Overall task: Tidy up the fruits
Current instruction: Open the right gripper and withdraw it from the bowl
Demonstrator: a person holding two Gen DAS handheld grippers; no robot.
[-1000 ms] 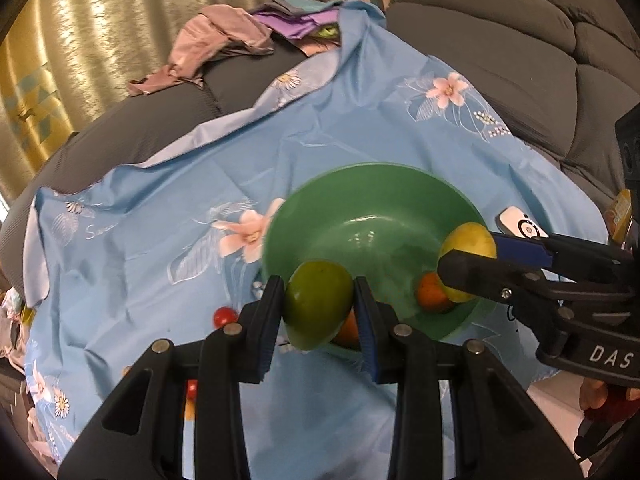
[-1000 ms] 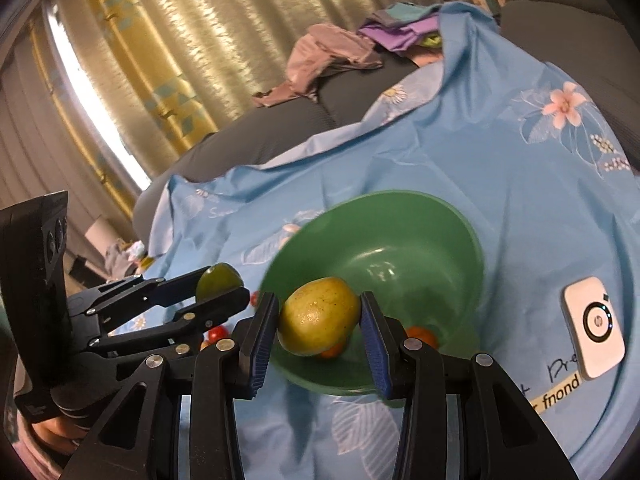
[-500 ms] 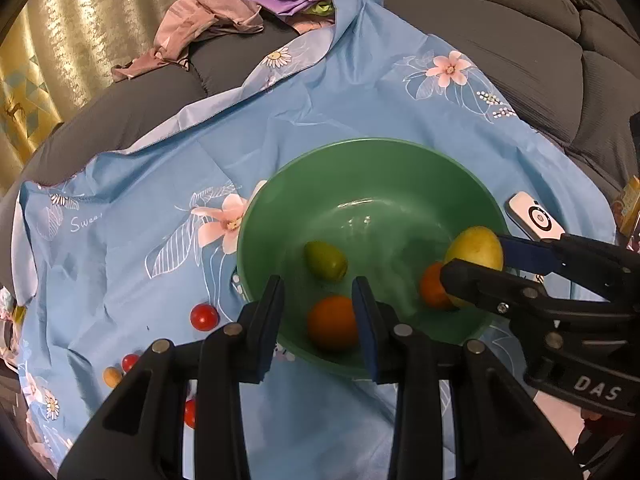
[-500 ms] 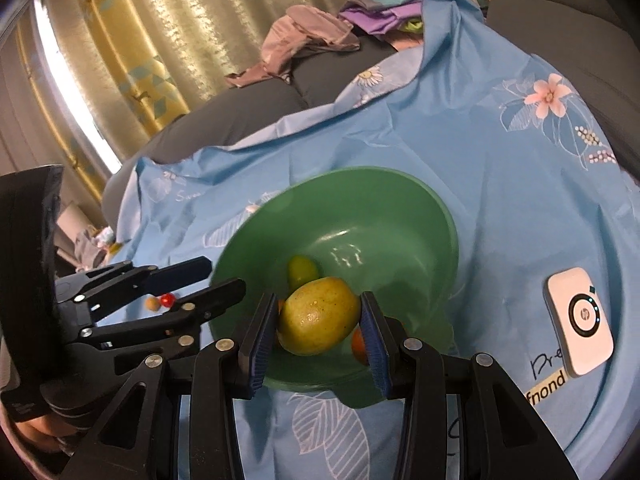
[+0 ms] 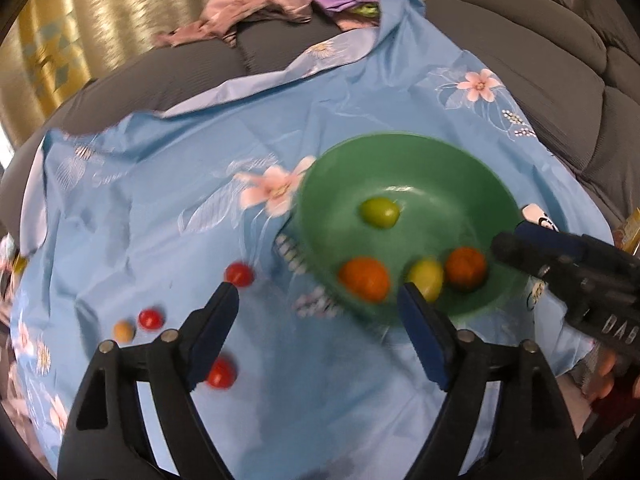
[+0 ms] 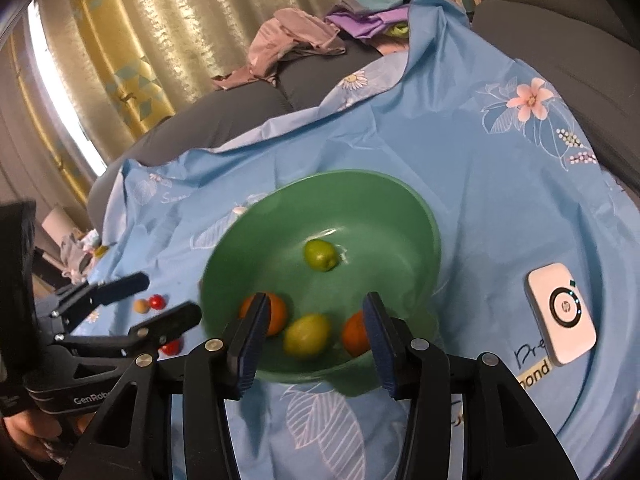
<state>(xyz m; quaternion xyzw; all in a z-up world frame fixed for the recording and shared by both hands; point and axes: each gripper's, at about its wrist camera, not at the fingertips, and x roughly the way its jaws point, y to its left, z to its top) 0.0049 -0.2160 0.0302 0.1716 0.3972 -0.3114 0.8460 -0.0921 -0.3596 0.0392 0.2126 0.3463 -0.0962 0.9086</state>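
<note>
A green bowl sits on the blue flowered cloth. It holds a green fruit, a yellow-green fruit and two oranges. My left gripper is open and empty, left of the bowl's near rim. My right gripper is open and empty over the bowl's near rim. Small red tomatoes and a small orange fruit lie loose on the cloth.
A white device lies on the cloth right of the bowl. Clothes are piled at the back of the grey sofa. Curtains hang behind.
My left gripper dropped the green fruit into the bowl, opened wide and swung left. My right gripper opened and let the yellow-green fruit fall into the bowl.
</note>
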